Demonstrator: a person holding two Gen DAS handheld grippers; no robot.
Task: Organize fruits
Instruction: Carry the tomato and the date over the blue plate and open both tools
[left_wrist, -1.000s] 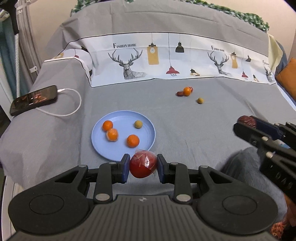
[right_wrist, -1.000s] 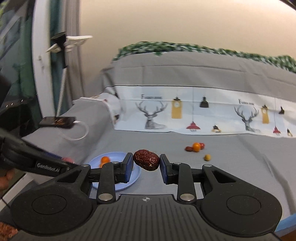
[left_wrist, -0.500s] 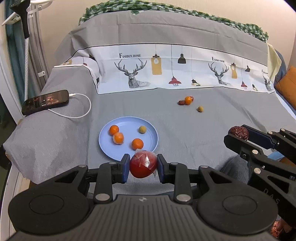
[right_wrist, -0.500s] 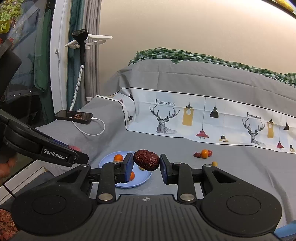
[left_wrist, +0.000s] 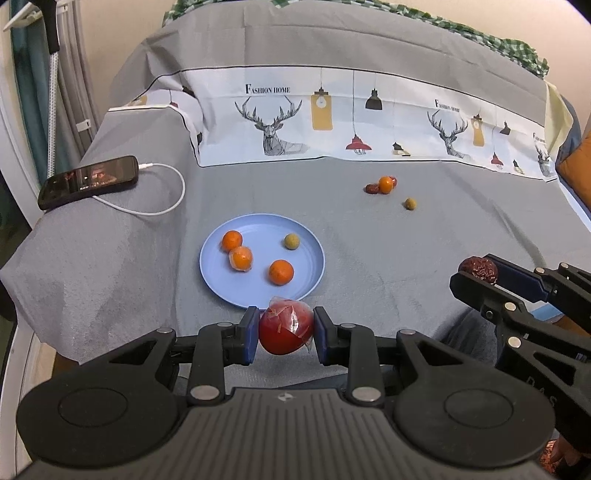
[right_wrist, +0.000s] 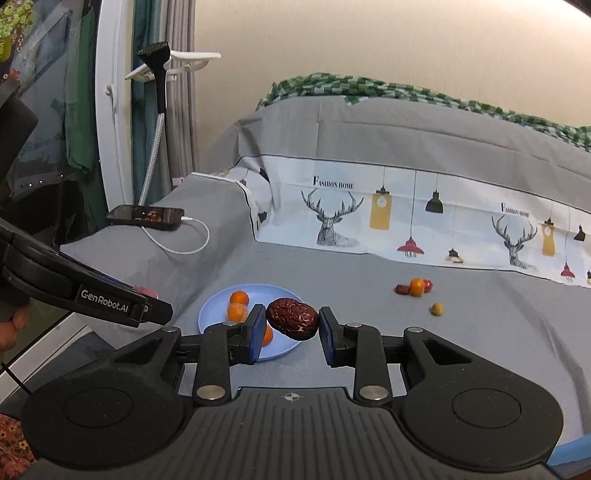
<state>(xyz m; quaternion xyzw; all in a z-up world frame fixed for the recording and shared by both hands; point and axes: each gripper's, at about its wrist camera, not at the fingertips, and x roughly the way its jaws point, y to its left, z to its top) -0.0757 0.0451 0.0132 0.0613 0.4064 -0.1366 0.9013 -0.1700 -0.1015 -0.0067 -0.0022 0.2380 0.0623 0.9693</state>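
Observation:
My left gripper (left_wrist: 285, 334) is shut on a red fruit in clear wrap (left_wrist: 286, 330), held just in front of the near rim of a blue plate (left_wrist: 255, 295). The plate holds three oranges (left_wrist: 281, 271) and a small green fruit (left_wrist: 291, 241). My right gripper (right_wrist: 291, 330) is shut on a wrinkled dark red date (right_wrist: 293, 318); it also shows at the right in the left wrist view (left_wrist: 478, 268). On the grey sheet beyond lie an orange with two red fruits (left_wrist: 385, 184) and a green fruit (left_wrist: 410, 203).
A phone (left_wrist: 88, 181) on a white charging cable (left_wrist: 162, 206) lies on the bed's left side. A deer-print band (left_wrist: 332, 122) crosses the bedding behind. The bed edge drops off at the left. An orange cushion (left_wrist: 576, 177) sits far right.
Both views have drawn back and turned a little, so the plate sits further right in each. Both grippers keep their fruit.

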